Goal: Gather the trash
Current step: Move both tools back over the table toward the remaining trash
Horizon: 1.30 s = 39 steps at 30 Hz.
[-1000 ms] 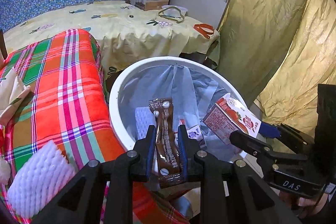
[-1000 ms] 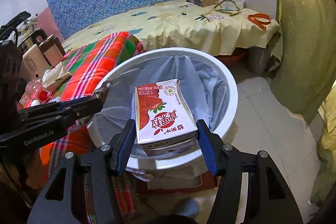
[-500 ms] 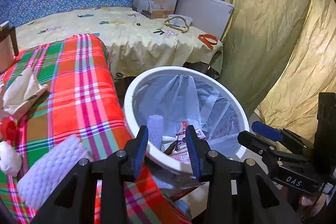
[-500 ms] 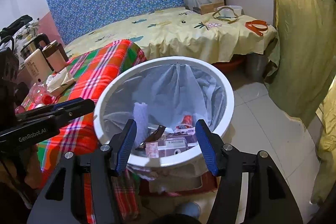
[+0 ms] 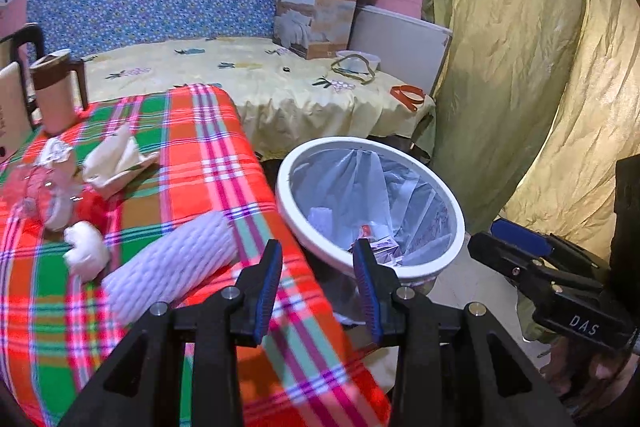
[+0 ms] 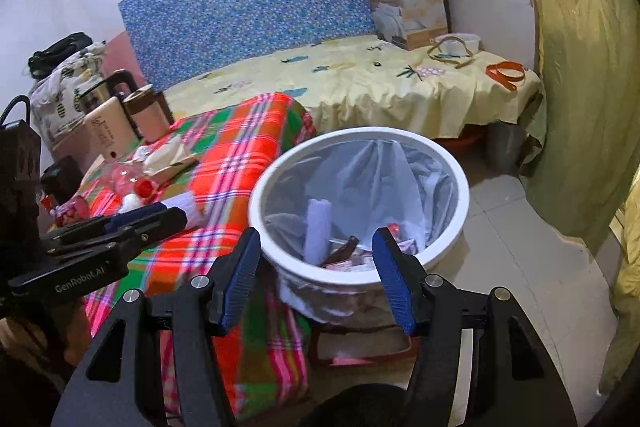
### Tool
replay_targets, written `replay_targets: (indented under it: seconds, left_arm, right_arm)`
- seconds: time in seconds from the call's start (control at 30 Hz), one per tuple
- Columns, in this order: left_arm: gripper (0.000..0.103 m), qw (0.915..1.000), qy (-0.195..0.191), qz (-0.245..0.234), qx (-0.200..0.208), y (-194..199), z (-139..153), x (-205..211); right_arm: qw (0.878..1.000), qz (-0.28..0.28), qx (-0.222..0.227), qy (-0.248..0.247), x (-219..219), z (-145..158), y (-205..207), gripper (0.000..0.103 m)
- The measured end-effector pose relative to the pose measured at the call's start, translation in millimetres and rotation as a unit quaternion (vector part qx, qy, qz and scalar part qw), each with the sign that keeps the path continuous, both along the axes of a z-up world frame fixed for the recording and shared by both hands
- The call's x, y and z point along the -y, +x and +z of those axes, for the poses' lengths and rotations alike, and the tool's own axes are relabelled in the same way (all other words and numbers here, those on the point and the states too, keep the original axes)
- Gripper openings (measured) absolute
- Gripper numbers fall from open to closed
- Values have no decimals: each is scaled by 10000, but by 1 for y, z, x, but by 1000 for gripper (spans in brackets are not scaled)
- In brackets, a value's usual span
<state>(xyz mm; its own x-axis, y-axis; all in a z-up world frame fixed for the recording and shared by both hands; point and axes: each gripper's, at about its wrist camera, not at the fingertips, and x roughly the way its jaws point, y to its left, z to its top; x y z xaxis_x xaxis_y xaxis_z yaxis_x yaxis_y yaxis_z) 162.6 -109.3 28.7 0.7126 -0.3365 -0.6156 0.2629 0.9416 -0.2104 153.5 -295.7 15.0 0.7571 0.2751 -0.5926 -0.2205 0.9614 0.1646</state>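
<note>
A white bin lined with a clear bag stands on the floor beside the plaid table; it holds a foam net, a brown wrapper and a carton. My left gripper is open and empty, above the table's right edge near the bin. My right gripper is open and empty, above the bin's near rim. On the plaid cloth lie a white foam net sleeve, crumpled tissue, a crumpled beige paper and a clear plastic bottle with a red cap.
The plaid-covered table fills the left. A jug stands at its far end. Behind is a bed with a yellow sheet, a cardboard box and straps. Yellow-green curtains hang on the right. Tiled floor lies right of the bin.
Both grippers have opened: the brown wrapper left the left gripper and the strawberry carton left the right one, both now in the bin. Both grippers have drawn back and up.
</note>
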Motion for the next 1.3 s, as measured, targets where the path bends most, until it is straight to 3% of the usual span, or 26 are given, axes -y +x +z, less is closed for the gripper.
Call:
replay_targets:
  seconds: [0.43, 1.1, 1.3]
  left_arm:
    - [38, 9987, 59, 470, 202, -34, 4, -33]
    - [38, 9936, 217, 1097, 162, -59, -9, -89]
    - [38, 9914, 149, 1293, 110, -64, -13, -111]
  right_arm:
    - [9983, 566, 107, 50, -31, 5, -15, 60]
    - [9895, 1420, 283, -38, -80, -3, -27, 60]
    - [9861, 1663, 7, 1, -97, -6, -20, 60]
